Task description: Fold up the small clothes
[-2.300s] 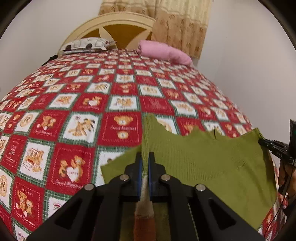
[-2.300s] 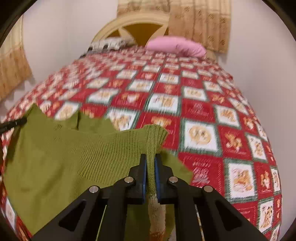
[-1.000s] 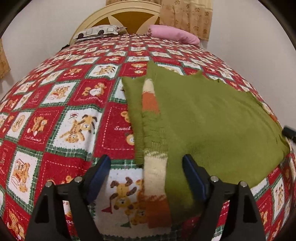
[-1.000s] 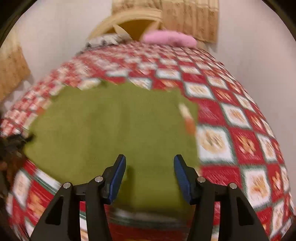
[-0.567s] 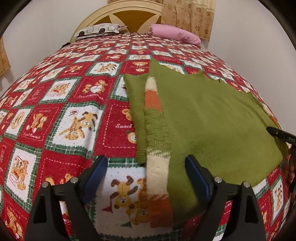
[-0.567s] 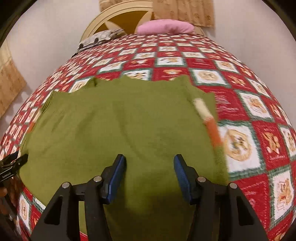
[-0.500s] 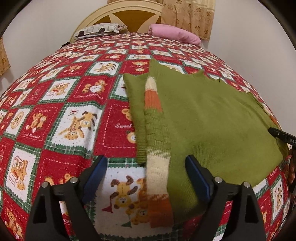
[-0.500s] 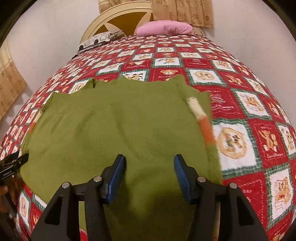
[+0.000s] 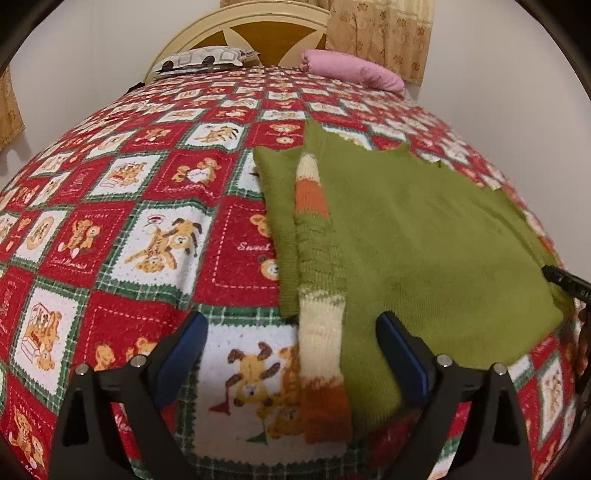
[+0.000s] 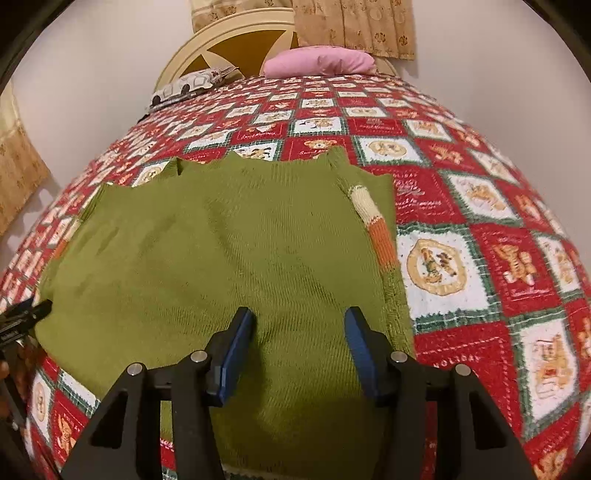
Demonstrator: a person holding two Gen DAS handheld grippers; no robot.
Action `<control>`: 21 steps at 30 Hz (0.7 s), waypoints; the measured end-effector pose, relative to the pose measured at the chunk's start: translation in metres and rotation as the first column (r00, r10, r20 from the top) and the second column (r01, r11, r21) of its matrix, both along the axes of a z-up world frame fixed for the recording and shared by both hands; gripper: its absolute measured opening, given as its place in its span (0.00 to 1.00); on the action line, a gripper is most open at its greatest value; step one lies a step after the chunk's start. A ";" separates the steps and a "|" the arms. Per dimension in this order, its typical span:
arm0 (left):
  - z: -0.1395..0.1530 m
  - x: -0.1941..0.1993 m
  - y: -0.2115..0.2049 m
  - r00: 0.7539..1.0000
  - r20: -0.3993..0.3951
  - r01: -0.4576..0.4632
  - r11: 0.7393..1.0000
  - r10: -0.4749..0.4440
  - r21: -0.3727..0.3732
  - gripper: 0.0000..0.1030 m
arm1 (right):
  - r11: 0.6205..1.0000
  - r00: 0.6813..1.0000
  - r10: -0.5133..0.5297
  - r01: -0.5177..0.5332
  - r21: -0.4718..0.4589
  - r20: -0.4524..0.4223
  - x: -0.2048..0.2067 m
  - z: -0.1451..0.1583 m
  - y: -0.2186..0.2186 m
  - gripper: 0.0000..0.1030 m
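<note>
Green sweater point(image 9: 424, 236) flat on bed quilt point(image 9: 147, 206), near foot edge; striped cream-orange sleeve point(image 9: 317, 295) folded along one side edge over green body. Left gripper point(image 9: 291, 350) above striped sleeve, jaws wide apart and just been opening, nothing pinched; sleeve lies between them untouched. Right gripper point(image 10: 299, 347) over sweater point(image 10: 221, 258) body, jaws partly apart, gripping nothing. Pink pillow point(image 10: 317, 61) and patterned pillow point(image 9: 207, 59) at headboard point(image 9: 258, 29).
</note>
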State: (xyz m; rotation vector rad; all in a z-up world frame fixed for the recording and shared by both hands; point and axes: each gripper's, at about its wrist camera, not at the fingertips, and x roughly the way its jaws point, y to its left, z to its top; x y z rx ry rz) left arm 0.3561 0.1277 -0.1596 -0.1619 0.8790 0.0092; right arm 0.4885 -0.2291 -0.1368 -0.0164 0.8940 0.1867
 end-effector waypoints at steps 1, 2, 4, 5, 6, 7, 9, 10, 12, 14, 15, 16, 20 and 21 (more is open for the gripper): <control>0.001 -0.004 0.005 1.000 0.002 -0.003 1.000 0.003 -0.025 0.93 | 1.000 1.000 -0.008 0.008 -0.017 0.006 -0.006 0.005 0.004 0.52; 0.003 -0.011 0.013 1.000 0.014 -0.012 0.998 0.013 -0.055 0.93 | 1.000 1.000 -0.003 0.003 -0.025 0.016 -0.013 0.010 0.010 0.52; 0.006 -0.021 0.024 0.999 0.029 -0.018 0.997 0.020 -0.080 0.93 | 0.999 0.998 0.042 -0.041 -0.021 0.042 -0.028 0.019 0.022 0.53; 0.008 -0.025 0.031 0.999 0.032 -0.030 0.996 0.032 -0.078 0.93 | 0.997 0.996 0.071 -0.069 -0.035 0.061 -0.037 0.024 0.032 0.53; 0.009 -0.027 0.036 0.999 0.035 -0.035 0.996 0.038 -0.080 0.93 | 0.994 0.992 0.102 -0.098 -0.054 0.080 -0.045 0.029 0.044 0.54; 0.011 -0.028 0.042 0.998 0.038 -0.038 0.995 0.042 -0.092 0.93 | 0.990 0.988 0.128 -0.123 -0.064 0.090 -0.050 0.032 0.053 0.54; 0.014 -0.025 0.054 0.997 0.028 -0.066 0.992 0.069 -0.109 0.93 | 0.980 0.975 0.194 -0.187 -0.072 0.107 -0.061 0.037 0.079 0.54; 0.016 -0.023 0.060 0.996 0.025 -0.077 0.991 0.080 -0.109 0.93 | 0.970 0.965 0.235 -0.227 -0.083 0.115 -0.067 0.040 0.095 0.54; 0.020 -0.018 0.065 0.996 0.028 -0.081 0.990 0.085 -0.112 0.93 | 0.943 0.937 0.323 -0.308 -0.127 0.133 -0.081 0.042 0.131 0.54; 0.024 -0.011 0.072 0.996 0.027 -0.082 0.989 0.086 -0.125 0.93 | 0.913 0.909 0.390 -0.361 -0.189 0.148 -0.091 0.040 0.162 0.54; 0.025 -0.008 0.073 0.996 0.024 -0.077 0.988 0.081 -0.132 0.93 | 0.892 0.890 0.427 -0.386 -0.237 0.160 -0.099 0.039 0.180 0.54; 0.026 -0.003 0.075 0.997 0.022 -0.074 0.987 0.078 -0.140 0.93 | 0.864 0.865 0.469 -0.409 -0.294 0.176 -0.107 0.037 0.198 0.54; 0.029 0.014 0.076 0.998 0.030 -0.055 0.983 0.061 -0.178 0.93 | 0.790 0.795 0.574 -0.474 -0.389 0.196 -0.130 0.027 0.253 0.54; 0.028 0.020 0.075 0.998 0.028 -0.050 0.982 0.056 -0.183 0.93 | 0.779 0.787 0.589 -0.492 -0.388 0.184 -0.131 0.023 0.263 0.54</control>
